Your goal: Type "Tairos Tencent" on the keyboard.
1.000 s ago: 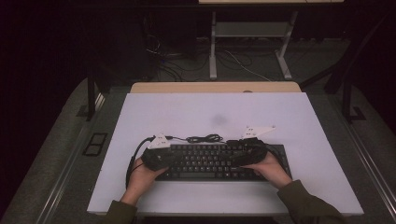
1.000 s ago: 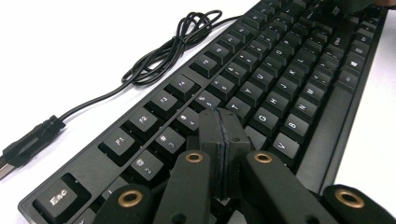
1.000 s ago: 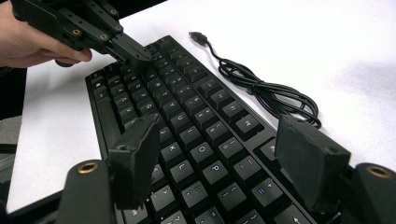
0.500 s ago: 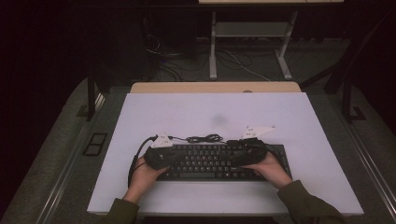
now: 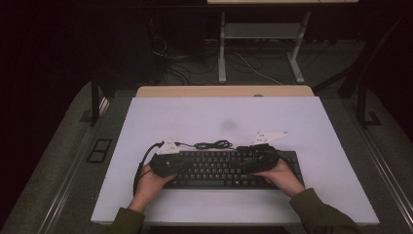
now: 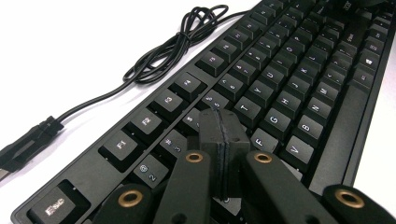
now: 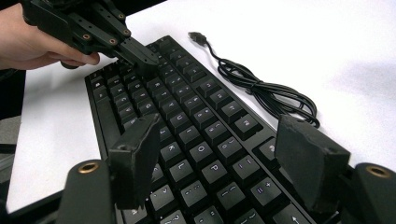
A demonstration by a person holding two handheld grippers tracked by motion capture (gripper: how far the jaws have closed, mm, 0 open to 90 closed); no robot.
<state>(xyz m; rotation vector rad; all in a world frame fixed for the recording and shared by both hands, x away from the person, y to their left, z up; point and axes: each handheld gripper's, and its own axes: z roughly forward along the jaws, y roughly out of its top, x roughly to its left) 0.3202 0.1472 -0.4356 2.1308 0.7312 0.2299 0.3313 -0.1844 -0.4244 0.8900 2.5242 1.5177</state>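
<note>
From above, both forearms come in from the near edge of the white table (image 5: 341, 146), and each hand rests at one end of the black keyboard (image 5: 219, 168), which lies across the near middle of the table. The left gripper (image 5: 168, 163) sits over the keyboard's left end, the right gripper (image 5: 260, 158) over its right part, both pointing inward. The keyboard's cable (image 5: 212, 145) lies coiled just beyond the far edge. In the left gripper view the left gripper (image 6: 224, 140) has its fingers (image 6: 210, 135) pressed together with nothing between them, tip low over the letter keys near the number row of the keyboard (image 6: 289, 84); the cable (image 6: 173, 51) and its plug lie on the table to the left. In the right gripper view the right gripper (image 7: 224, 158) hovers with fingers (image 7: 133, 158) spread wide and empty above the keyboard (image 7: 187, 121), the left gripper (image 7: 140, 56) touching keys at the far end beside the cable (image 7: 266, 93).
</note>
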